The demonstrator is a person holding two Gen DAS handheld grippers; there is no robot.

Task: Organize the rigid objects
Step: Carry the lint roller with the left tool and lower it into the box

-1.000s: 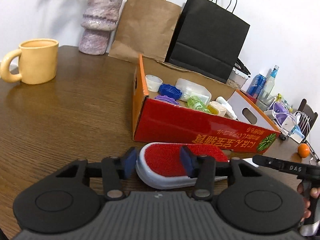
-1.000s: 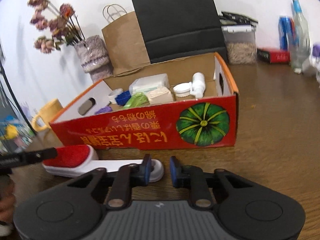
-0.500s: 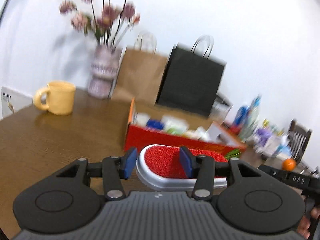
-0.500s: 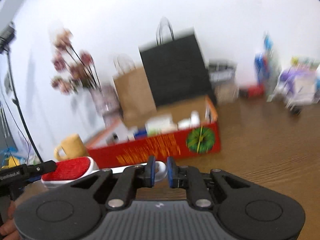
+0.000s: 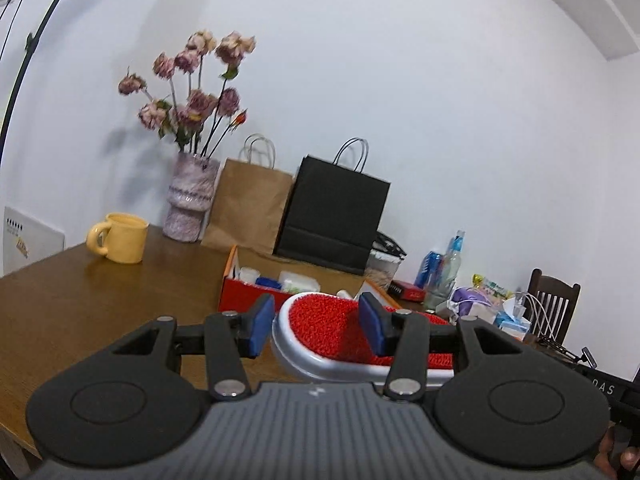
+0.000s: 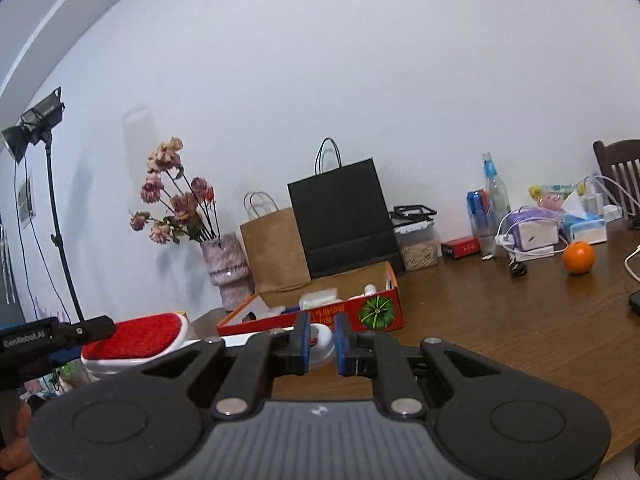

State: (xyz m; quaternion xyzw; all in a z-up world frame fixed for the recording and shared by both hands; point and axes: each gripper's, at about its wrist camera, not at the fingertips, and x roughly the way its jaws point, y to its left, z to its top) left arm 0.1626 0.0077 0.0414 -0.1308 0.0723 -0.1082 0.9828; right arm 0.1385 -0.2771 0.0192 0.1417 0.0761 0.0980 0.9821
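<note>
- The left gripper (image 5: 316, 326) had its blue pads set wide around the red-bristled head of the lint brush (image 5: 340, 332); the right pad overlapped the bristles, the left pad stood just off the white rim, so a firm clamp could not be told
- The right gripper (image 6: 322, 338) had its pads nearly together on the round white handle end of the brush (image 6: 322, 344), which sat between them
- The brush was held in the air above the wooden table (image 6: 500, 320), bristles up, its long axis running side to side from one gripper to the other, head toward the left gripper
- Its middle was hidden behind the gripper bodies
- Beyond stood the red cardboard box (image 6: 360, 312) with small items inside, too small to name
- Farther back a black paper bag (image 6: 340, 220) stood against the wall
</note>
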